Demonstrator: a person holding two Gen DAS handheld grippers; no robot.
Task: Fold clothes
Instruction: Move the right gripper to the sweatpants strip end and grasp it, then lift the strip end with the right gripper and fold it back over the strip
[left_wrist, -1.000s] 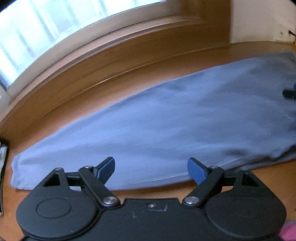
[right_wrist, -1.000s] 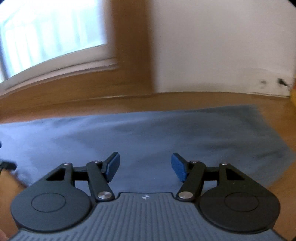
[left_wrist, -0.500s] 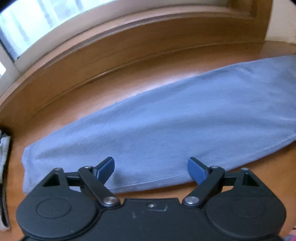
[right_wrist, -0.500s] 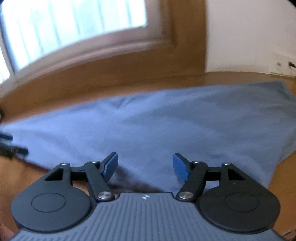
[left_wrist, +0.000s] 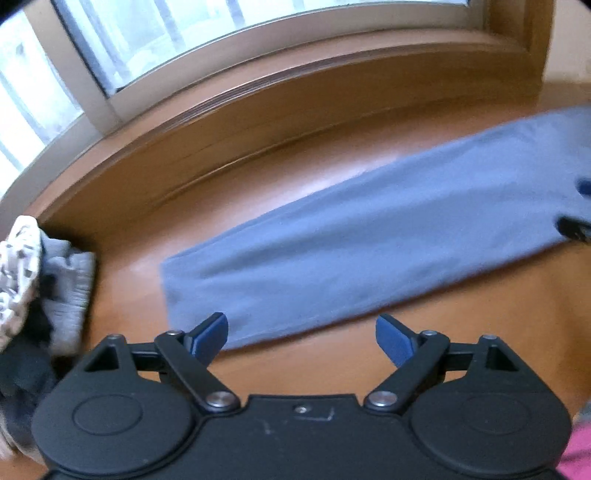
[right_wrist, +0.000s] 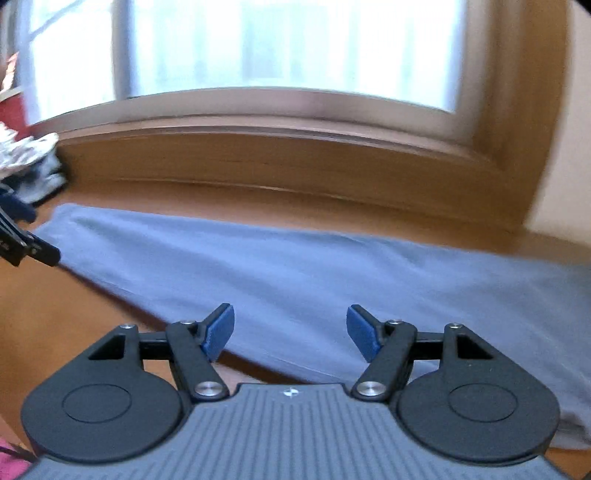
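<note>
A long blue garment (left_wrist: 369, 243) lies folded flat on the wooden table (left_wrist: 332, 369), running from the left up to the right. My left gripper (left_wrist: 301, 334) hovers open at its near left corner; the left finger (left_wrist: 212, 334) overlaps the cloth and the right finger (left_wrist: 391, 338) is over bare wood. The right wrist view shows the same garment (right_wrist: 314, 277) with my right gripper (right_wrist: 291, 326) open over its near edge, nothing between the pads. Each gripper shows at the edge of the other's view: right gripper (left_wrist: 576, 225), left gripper (right_wrist: 26, 243).
A heap of patterned and grey clothes (left_wrist: 44, 280) sits on the table just left of the garment's end, also seen as the heap (right_wrist: 33, 158). A wooden sill (left_wrist: 295, 110) and window run along the far side. Something pink (left_wrist: 580, 454) shows at the near corner.
Both grippers have slid left along the garment. Its left end now sits near the middle of the left view, and the heap of clothes has come into sight. Both stay open.
</note>
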